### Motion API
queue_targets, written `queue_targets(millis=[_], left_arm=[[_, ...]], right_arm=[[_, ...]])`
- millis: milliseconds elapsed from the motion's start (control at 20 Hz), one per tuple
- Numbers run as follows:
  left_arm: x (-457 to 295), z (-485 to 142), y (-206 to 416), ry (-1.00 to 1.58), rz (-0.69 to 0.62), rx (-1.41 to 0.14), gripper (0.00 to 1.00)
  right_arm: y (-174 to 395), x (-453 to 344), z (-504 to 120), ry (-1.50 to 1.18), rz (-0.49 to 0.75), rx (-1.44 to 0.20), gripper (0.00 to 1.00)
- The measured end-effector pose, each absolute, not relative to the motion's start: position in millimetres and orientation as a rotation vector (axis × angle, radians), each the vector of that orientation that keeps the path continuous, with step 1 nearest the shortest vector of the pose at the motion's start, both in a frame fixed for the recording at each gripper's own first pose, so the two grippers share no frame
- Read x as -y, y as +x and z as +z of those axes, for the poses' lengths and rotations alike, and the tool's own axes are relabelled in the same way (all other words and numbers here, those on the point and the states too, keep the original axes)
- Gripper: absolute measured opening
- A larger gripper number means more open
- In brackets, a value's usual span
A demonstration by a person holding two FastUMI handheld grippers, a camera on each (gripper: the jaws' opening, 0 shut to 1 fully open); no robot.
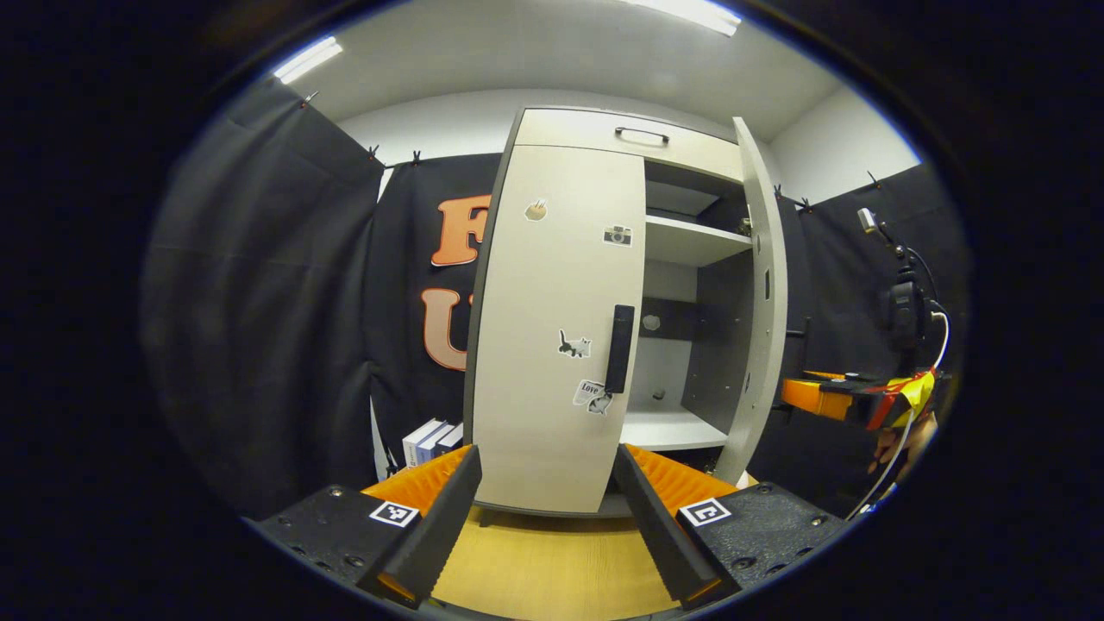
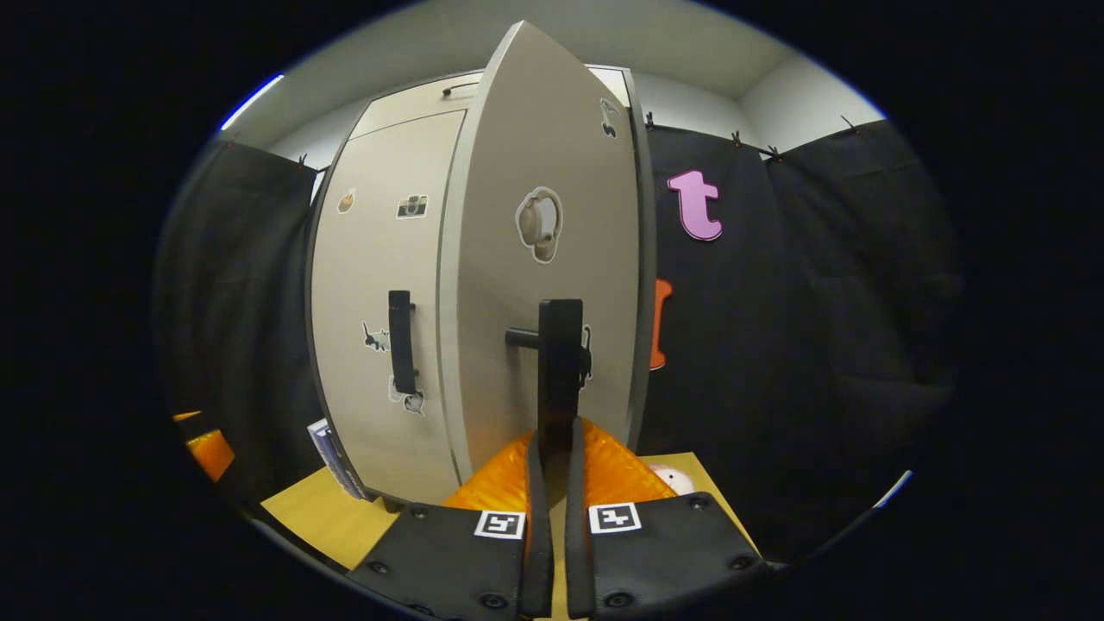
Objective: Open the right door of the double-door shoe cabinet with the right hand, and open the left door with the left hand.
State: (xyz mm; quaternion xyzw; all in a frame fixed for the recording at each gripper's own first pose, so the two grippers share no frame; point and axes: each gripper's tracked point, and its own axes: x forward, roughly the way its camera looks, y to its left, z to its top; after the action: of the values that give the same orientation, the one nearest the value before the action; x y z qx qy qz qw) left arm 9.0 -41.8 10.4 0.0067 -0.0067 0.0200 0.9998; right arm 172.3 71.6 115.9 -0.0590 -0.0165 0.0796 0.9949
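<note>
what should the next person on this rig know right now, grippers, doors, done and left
Right gripper: shut on the right door handle, with the right door swung well open and the shelves exposed.
Left gripper: open, holding nothing, facing the left door but short of the left door handle.
Done: right door opened.
Left: the left door is closed; bring the left gripper to its handle, grip it and pull it open.
</note>
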Motion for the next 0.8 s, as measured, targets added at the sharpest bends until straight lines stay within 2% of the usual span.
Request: queue_targets(millis=[150, 200, 350, 450, 800], left_arm=[[64, 14, 9, 0.008, 0.053, 0.022, 0.95], [69, 15, 8, 0.006, 0.054, 0.025, 0.95], [87, 16, 8, 0.007, 0.055, 0.028, 0.92], [97, 17, 9, 0.019, 0.058, 0.029, 0.95], [123, 11, 16, 0.018, 0.059, 0.011, 0.95]], right_arm=[[169, -51, 119, -0.111, 0.142, 0.035, 0.13], [170, -45, 119, -0.104, 0.133, 0.035, 0.07], [174, -24, 119, -0.111, 0.100, 0.034, 0.07], [176, -12, 121, -0.103, 0.087, 0.029, 0.07], [179, -3, 120, -0.043, 0.142, 0.005, 0.07]])
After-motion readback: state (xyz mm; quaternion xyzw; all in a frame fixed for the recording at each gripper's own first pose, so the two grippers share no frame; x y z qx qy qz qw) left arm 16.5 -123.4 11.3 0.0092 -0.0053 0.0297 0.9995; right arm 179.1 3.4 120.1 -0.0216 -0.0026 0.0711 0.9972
